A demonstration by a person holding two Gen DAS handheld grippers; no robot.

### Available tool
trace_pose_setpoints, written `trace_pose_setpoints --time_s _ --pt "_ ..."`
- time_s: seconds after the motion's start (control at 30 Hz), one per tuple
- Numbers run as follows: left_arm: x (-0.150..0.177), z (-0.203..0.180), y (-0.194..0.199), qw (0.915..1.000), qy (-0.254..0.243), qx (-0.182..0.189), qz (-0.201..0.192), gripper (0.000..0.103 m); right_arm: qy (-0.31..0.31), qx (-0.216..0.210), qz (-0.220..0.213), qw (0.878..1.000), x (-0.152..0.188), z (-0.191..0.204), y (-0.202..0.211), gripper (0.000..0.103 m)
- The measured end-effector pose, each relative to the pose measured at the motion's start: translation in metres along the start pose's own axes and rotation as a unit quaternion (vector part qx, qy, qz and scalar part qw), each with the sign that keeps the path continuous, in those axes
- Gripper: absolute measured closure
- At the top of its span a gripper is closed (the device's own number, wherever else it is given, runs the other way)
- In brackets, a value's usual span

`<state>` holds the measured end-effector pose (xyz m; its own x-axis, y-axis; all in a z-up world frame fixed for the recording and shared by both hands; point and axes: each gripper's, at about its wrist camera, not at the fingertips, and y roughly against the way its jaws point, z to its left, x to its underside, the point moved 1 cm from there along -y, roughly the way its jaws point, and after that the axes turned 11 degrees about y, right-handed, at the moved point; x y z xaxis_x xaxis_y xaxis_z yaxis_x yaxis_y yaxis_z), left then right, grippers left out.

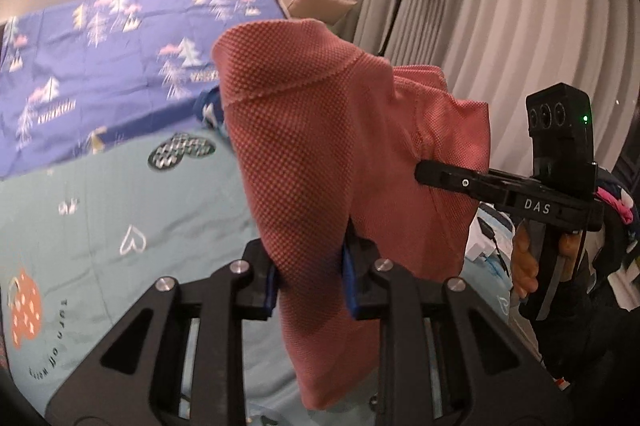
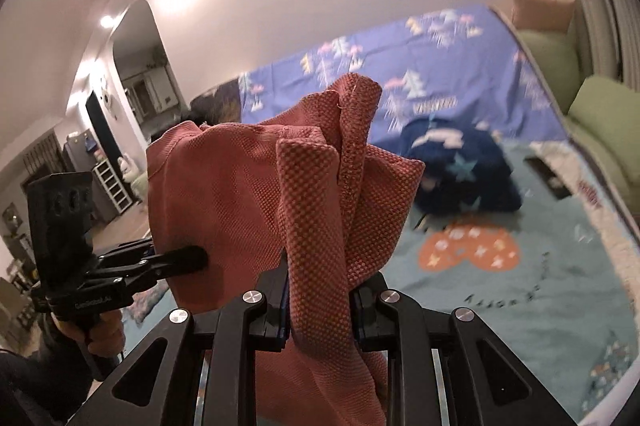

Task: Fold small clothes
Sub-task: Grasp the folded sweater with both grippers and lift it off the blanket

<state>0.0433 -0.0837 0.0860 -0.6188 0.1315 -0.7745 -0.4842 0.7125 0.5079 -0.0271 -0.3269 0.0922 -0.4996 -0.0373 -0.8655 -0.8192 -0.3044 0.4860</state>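
A salmon-pink garment [image 1: 320,153] of coarse waffle-knit, dotted all over with a fine grid, hangs in the air between the two tools, above a bed. A curved seam crosses it near the top, and a short sleeve with a hemmed edge sticks out toward 3 o'clock in the left wrist view. The cloth is bunched and creased; its long axis runs roughly top to bottom, from 12 to 6 o'clock, the loose end drooping below the jaws.

The left gripper [image 1: 310,286], black with blue pads, is clamped on a fold of the garment. The right gripper [image 2: 320,310] is likewise closed on a thick gathered ridge of the same cloth. In the left wrist view the right gripper's fingers reach in from 3 o'clock, pinching the sleeve area.

Beneath lies a smooth teal bedspread [image 1: 120,205] printed with hearts, and at 10 o'clock a periwinkle sheet [image 1: 100,57] with pale tree shapes. A crumpled dark blue garment [image 2: 464,173] with stars sits on the bed at 2 o'clock in the right wrist view. Pleated curtains [image 1: 500,5] hang behind
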Motion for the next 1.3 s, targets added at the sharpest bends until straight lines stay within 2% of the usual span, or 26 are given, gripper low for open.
trace_pose_setpoints --time_s 0.2,0.33,0.63,0.8,1.03,1.3 --pt "-0.021 -0.029 -0.004 0.9994 -0.032 -0.002 -0.009 0.076 -0.014 0.019 -0.032 0.999 -0.009 -0.011 0.030 0.081" --pt "-0.045 -0.051 -0.009 0.9982 -0.058 -0.008 -0.017 0.076 -0.030 0.024 -0.048 0.998 -0.029 -0.032 0.042 0.081" --pt "-0.125 -0.107 -0.018 0.9880 -0.130 -0.030 -0.078 0.076 -0.018 0.052 -0.093 0.994 -0.115 -0.076 0.067 0.081" --pt "-0.161 -0.124 -0.027 0.9824 -0.146 -0.044 -0.107 0.076 -0.003 0.074 -0.118 0.990 -0.159 -0.094 0.070 0.081" --pt "-0.194 -0.127 -0.054 0.9787 -0.152 -0.053 -0.127 0.076 0.000 0.089 -0.141 0.986 -0.190 -0.119 0.053 0.081" --pt "-0.214 -0.109 -0.107 0.9784 -0.157 -0.071 -0.113 0.076 -0.016 0.102 -0.124 0.987 -0.207 -0.162 -0.004 0.081"
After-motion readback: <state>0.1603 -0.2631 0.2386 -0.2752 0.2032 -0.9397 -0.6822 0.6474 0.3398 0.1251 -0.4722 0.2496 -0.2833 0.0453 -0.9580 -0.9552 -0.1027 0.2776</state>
